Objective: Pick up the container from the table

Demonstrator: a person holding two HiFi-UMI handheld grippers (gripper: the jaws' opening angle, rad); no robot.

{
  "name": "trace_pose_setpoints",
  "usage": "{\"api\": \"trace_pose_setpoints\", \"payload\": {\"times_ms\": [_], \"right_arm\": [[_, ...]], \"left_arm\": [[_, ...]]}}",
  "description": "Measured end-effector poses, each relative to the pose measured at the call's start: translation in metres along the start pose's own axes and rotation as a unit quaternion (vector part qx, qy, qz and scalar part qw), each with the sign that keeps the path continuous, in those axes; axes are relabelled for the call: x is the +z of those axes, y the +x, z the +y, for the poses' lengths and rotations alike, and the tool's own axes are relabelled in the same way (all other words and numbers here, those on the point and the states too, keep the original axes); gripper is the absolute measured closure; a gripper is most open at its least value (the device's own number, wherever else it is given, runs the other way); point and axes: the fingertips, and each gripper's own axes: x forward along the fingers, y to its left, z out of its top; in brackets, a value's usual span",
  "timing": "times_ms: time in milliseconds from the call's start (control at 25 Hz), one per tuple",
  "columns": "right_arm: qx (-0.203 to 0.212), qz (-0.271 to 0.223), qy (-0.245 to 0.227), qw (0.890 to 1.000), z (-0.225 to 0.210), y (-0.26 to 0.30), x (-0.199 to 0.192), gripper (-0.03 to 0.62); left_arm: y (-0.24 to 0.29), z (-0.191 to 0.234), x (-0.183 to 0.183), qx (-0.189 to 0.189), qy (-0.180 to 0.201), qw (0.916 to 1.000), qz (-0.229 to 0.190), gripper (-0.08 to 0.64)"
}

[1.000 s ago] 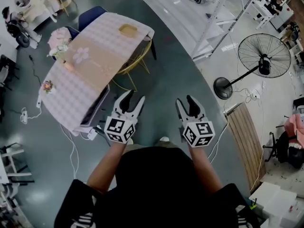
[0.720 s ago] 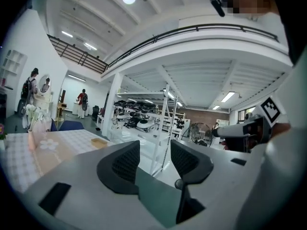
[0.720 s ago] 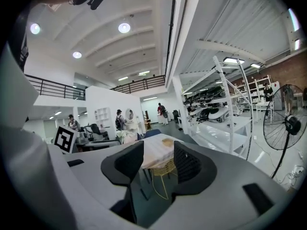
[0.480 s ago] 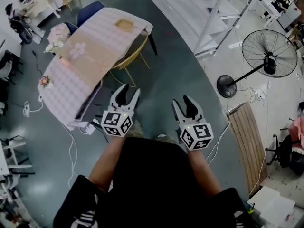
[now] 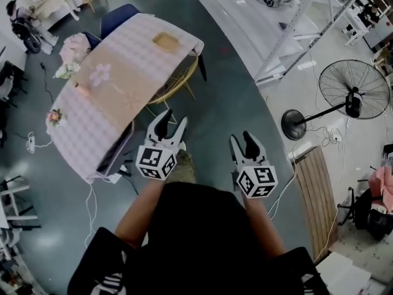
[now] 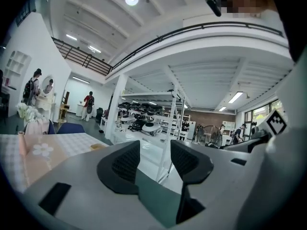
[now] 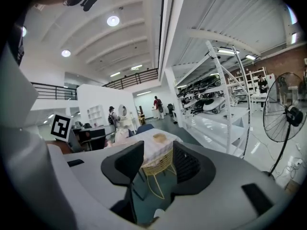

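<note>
Container: a shallow tan container (image 5: pixel 166 40) is sitting on the far end of the table, toward its 1 o'clock corner, with nothing touching it.
Table: the table (image 5: pixel 116 94), under a checked cloth, is lying at 11 o'clock from the person and well apart from both grippers.
Chair: a yellow wire chair (image 5: pixel 177 82) is standing tucked under the table edge, at 6 o'clock from the container.
Left gripper: the left gripper (image 5: pixel 170 123) is pointing toward 12 o'clock, with its jaws standing partly apart and holding nothing.
Right gripper: the right gripper (image 5: pixel 243 141) is likewise gaping partway and carrying nothing. Its own view is framing the container and chair between the jaws.
Stage: by the look of it, the person is only approaching, and no grasp is beginning.
Risk, reach: the container is lying close to the cloth's edge, so a push from one jaw could be sliding it off.
Risk, path: the chair is blocking the near side, and a cable (image 5: pixel 90 201) is trailing on the floor at 8 o'clock, so a foot could be catching either one.
</note>
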Motion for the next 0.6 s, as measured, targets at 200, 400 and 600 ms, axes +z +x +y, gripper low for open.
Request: {"api": "trace_pose_setpoints", "payload": {"times_ms": [200,400,600], "right_arm": [[0.001,0.017,-0.016,1.0,-0.011,0.076,0.041,0.428],[0.025,0.035,-0.035,0.998,-0.005,0.165,0.088,0.428],[0.034,0.053,-0.043,0.997,0.009,0.238,0.102,0.428]], "left_arm": [[0.061,0.052,0.026,-0.011,-0.004,0.9999,-0.002,0.379],[0.1,0.128,0.049,-0.006,-0.017,0.9998,-0.008,0.379],[0.146,0.191,0.054,-0.014,-0.02,0.9997,0.009,0.379]]}}
